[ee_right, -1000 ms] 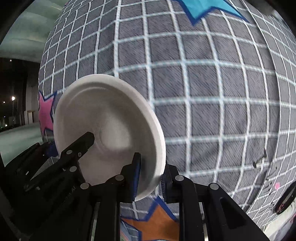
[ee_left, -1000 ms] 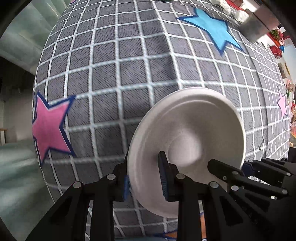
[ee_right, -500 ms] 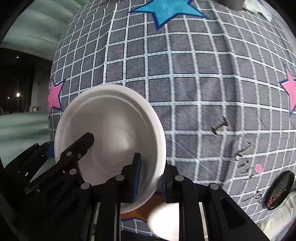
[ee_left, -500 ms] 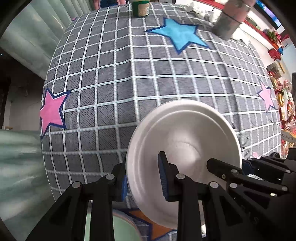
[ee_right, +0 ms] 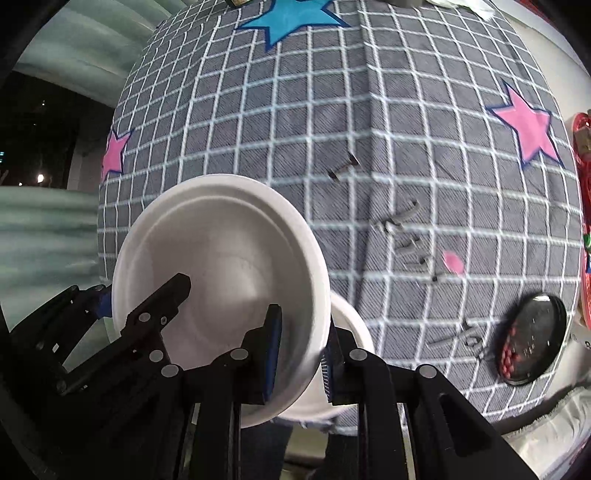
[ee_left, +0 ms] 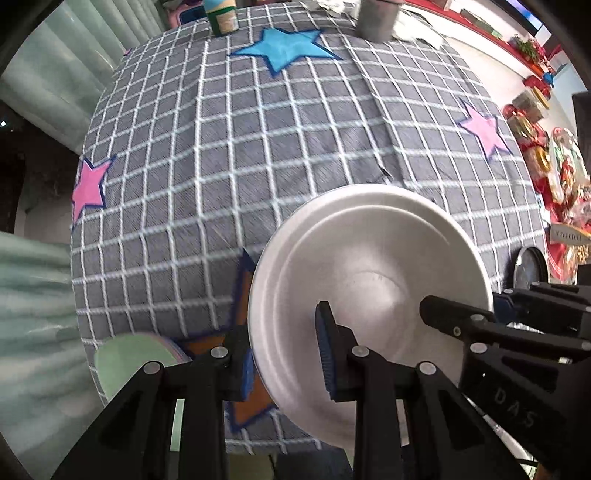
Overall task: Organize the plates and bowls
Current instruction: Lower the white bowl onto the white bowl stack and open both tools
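A white bowl (ee_left: 369, 280) is held in the air above the grey checked tablecloth (ee_left: 240, 155) by both grippers. My left gripper (ee_left: 286, 360) is shut on its left rim; my right gripper (ee_right: 301, 354) is shut on its right rim (ee_right: 221, 273). Each gripper shows in the other's view: the right one (ee_left: 495, 314), the left one (ee_right: 107, 302). A pale green plate (ee_left: 133, 365) lies at the near left table edge. Another white dish (ee_right: 347, 332) lies on the table behind the right fingers.
A black dish with red bits (ee_right: 532, 339) and several small grey metal parts (ee_right: 406, 229) lie at the right. A jar (ee_left: 221, 16) and a grey cylinder (ee_left: 376, 18) stand at the far edge. Red decorations (ee_left: 554, 177) are off the right side.
Both grippers have pulled back and up with the bowl, so more of the table shows. The green plate, the white dish and the black dish have come into view.
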The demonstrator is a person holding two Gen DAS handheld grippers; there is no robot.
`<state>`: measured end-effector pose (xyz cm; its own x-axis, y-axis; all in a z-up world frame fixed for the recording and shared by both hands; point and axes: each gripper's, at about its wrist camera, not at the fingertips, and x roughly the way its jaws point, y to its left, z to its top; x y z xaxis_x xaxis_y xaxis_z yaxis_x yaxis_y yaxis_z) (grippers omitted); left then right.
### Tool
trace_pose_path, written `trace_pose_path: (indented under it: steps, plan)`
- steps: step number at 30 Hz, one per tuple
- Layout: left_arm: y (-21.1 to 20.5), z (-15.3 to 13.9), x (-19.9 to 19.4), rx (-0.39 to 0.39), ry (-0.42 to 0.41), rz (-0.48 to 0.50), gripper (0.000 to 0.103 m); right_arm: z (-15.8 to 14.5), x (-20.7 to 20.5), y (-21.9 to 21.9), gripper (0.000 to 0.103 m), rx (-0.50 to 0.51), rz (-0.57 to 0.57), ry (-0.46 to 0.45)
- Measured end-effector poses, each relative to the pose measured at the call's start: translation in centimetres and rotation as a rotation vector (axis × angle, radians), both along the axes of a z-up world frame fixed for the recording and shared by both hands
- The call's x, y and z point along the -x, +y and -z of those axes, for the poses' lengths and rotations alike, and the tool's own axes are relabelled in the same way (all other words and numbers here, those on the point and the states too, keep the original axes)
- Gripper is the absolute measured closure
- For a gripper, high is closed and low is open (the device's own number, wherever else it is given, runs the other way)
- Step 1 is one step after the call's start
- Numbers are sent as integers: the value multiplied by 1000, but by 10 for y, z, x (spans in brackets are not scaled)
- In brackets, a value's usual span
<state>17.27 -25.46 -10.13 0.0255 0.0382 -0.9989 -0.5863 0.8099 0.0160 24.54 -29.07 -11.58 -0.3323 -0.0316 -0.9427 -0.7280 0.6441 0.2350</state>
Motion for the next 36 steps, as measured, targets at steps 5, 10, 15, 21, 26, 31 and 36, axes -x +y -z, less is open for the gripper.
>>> trace_pose_path:
  steps: [5, 10, 15, 21, 26, 31, 36]
  plan:
    - [-30, 8, -6, 14, 18, 6, 73, 3, 10, -26, 81, 13, -18, 9]
    - [-62, 9, 5, 3, 36, -8, 52, 12, 15, -43, 81, 29, -31, 19]
    - [-55, 4, 30, -44, 56, -55, 27, 9, 9, -52, 68, 31, -50, 2]
    - [-54, -4, 62, -31, 57, -146, 23, -5, -6, -70, 11, -14, -24, 13]
    - [-52, -19, 71, -33, 33, -171, 23, -19, -6, -86, 1, -43, -24, 35]
    - [-51, -38, 62, -56, 12, -164, 23, -28, -3, -91, 1, -63, -10, 71]
    - [-49, -52, 60, -56, -5, -162, 23, -38, -4, -95, 1, -82, 38, 84]
